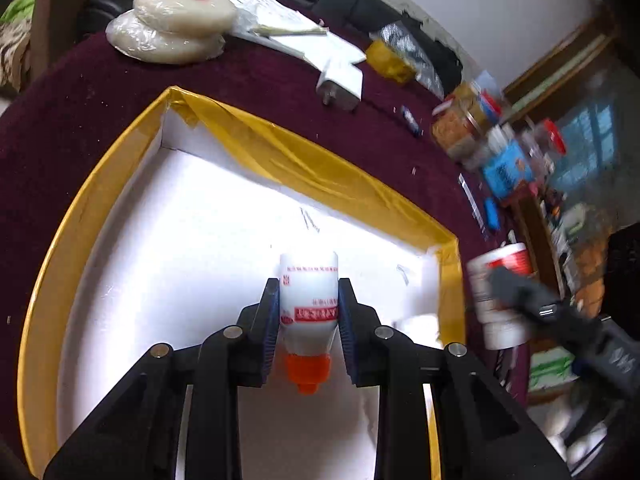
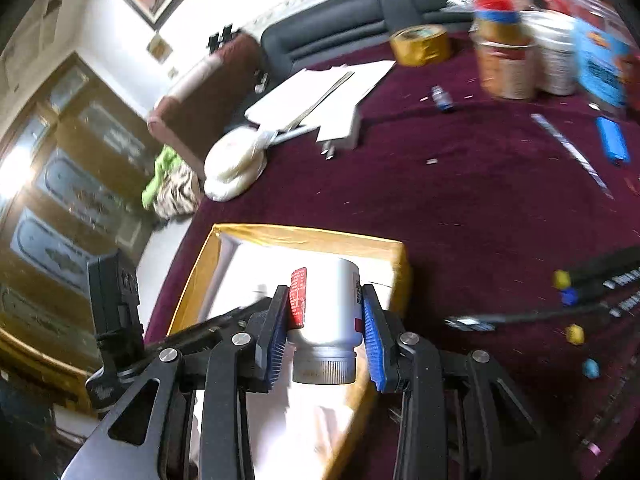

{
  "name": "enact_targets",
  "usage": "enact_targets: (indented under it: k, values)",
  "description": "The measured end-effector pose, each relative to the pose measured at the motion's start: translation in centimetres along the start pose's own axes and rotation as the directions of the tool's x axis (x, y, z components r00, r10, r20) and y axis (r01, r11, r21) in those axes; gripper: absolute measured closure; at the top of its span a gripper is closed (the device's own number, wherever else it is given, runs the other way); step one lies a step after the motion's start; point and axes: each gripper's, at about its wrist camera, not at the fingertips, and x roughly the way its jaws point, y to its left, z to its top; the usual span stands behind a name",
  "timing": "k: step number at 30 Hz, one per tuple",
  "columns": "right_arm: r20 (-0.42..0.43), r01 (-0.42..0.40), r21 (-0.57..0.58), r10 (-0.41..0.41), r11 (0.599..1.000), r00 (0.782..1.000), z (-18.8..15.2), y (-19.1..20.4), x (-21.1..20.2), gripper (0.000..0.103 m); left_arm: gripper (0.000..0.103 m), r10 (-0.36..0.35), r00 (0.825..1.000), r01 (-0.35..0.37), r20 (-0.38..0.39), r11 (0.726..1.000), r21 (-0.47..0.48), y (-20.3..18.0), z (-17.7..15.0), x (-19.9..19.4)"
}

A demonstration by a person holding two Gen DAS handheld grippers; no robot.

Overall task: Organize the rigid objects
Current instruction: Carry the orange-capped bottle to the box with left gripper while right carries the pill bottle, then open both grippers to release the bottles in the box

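— Fingers first: what does the left gripper [image 1: 308,316] have?

— Both blue pads press the sides of a small white bottle [image 1: 308,300] with an orange cap [image 1: 307,372]. The cap points back toward the camera and the bottle's base sticks out past the fingertips. It hangs above the white floor of the yellow-rimmed box [image 1: 320,168].

— And the right gripper [image 2: 326,320]?

— Clamped on a white jar [image 2: 330,320] with a red label, one pad on each side. Its ribbed lid [image 2: 324,368] faces the camera and its base reaches beyond the fingertips.

— Where is the jar?

— Over the box's near right corner, above the rim [image 2: 304,234]. The box sits on the maroon cloth [image 2: 460,208].
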Motion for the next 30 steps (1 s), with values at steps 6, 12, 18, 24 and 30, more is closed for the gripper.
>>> enact_targets:
  k: [6,12,18,24,30]
  values:
    - [-0.061,0.046,-0.029,-0.048,0.999,0.997,0.5,0.8,4.0,0.072,0.072,-0.052,0.998,0.053,0.018,0.996,-0.067,1.1,0.0,-1.0]
    - [-0.048,0.090,-0.082,-0.095,0.993,0.994,0.5,1.3,5.2,0.071,0.051,-0.078,0.991,0.086,0.105,0.993,-0.077,1.4,-0.5,-4.3]
    - [0.029,0.067,-0.059,-0.065,0.996,0.997,1.2,0.6,1.3,0.069,0.048,-0.107,0.983,0.119,0.149,0.990,-0.076,0.5,-1.4,-6.4]
    - [0.467,0.349,-0.139,-0.249,0.927,0.848,-1.7,0.6,-11.1,0.018,0.041,-0.130,0.977,0.126,0.167,0.992,0.030,-3.3,-3.1,-7.7]
    - [0.488,0.414,-0.018,-0.354,0.910,0.798,-4.5,-7.5,-15.5,0.002,0.040,-0.173,0.979,0.152,0.110,0.972,0.178,-9.2,-6.1,-6.9]
